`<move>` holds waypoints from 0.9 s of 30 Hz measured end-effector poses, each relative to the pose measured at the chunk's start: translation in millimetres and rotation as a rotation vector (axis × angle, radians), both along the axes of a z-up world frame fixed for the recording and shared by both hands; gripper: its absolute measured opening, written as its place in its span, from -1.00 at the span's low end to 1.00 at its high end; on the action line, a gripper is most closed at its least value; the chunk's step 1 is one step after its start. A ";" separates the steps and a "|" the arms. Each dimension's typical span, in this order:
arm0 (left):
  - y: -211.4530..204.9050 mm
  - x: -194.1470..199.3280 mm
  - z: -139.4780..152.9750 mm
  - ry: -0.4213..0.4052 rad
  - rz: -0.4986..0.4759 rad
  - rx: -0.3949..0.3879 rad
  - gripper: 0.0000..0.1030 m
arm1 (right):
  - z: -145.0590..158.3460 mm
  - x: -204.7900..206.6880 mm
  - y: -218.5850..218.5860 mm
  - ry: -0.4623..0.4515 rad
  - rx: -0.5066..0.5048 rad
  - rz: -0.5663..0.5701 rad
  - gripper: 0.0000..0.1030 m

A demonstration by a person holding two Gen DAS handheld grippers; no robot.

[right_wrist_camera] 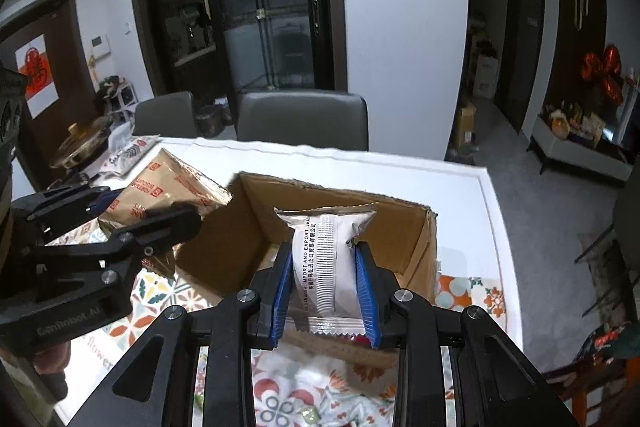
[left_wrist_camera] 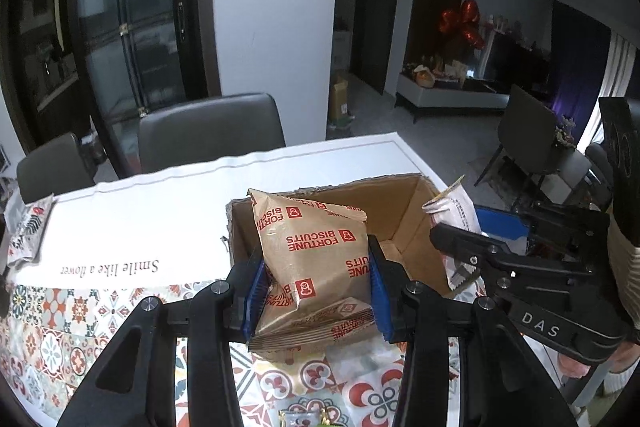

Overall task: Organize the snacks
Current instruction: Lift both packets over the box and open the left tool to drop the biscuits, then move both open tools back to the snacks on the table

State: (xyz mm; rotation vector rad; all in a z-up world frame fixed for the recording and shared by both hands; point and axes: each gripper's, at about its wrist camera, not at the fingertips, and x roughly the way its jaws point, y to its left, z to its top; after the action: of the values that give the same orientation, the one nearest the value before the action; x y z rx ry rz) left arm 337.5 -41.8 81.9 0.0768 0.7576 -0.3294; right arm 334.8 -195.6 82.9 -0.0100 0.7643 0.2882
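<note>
My left gripper [left_wrist_camera: 316,279] is shut on a tan Fortune Biscuits bag [left_wrist_camera: 316,251], held at the near left edge of an open cardboard box [left_wrist_camera: 404,211]. My right gripper [right_wrist_camera: 324,287] is shut on a white snack packet [right_wrist_camera: 320,259], held above the box [right_wrist_camera: 240,227] near its front wall. In the left wrist view the right gripper [left_wrist_camera: 460,251] and its white packet [left_wrist_camera: 452,211] show to the right of the box. In the right wrist view the left gripper [right_wrist_camera: 132,219] with the tan bag [right_wrist_camera: 168,195] shows left of the box.
The box stands on a table with a white and patterned cloth [left_wrist_camera: 132,227]. A grey-white packet [left_wrist_camera: 28,231] lies at the table's far left. Small wrapped sweets [right_wrist_camera: 308,415] lie near the front edge. Grey chairs [left_wrist_camera: 208,131] stand behind the table. A brass pot [right_wrist_camera: 80,147] sits far left.
</note>
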 end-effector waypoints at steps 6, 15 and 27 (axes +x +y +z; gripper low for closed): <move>-7.1 23.6 -19.5 0.078 0.000 -0.007 -0.16 | -18.3 23.9 -3.1 0.066 0.021 -0.013 -0.39; -10.4 18.0 -24.0 0.047 0.000 0.060 0.29 | -32.1 29.0 -5.3 0.059 -0.048 -0.070 0.09; 7.7 -65.6 -10.8 -0.064 0.053 0.072 0.35 | -19.0 -45.3 -2.9 -0.041 -0.071 -0.076 0.18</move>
State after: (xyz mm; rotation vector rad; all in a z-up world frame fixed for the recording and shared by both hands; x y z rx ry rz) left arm 271.9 -34.1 71.1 0.1341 0.7067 -0.2484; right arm 289.5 -198.5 63.9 -0.0532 0.7325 0.1877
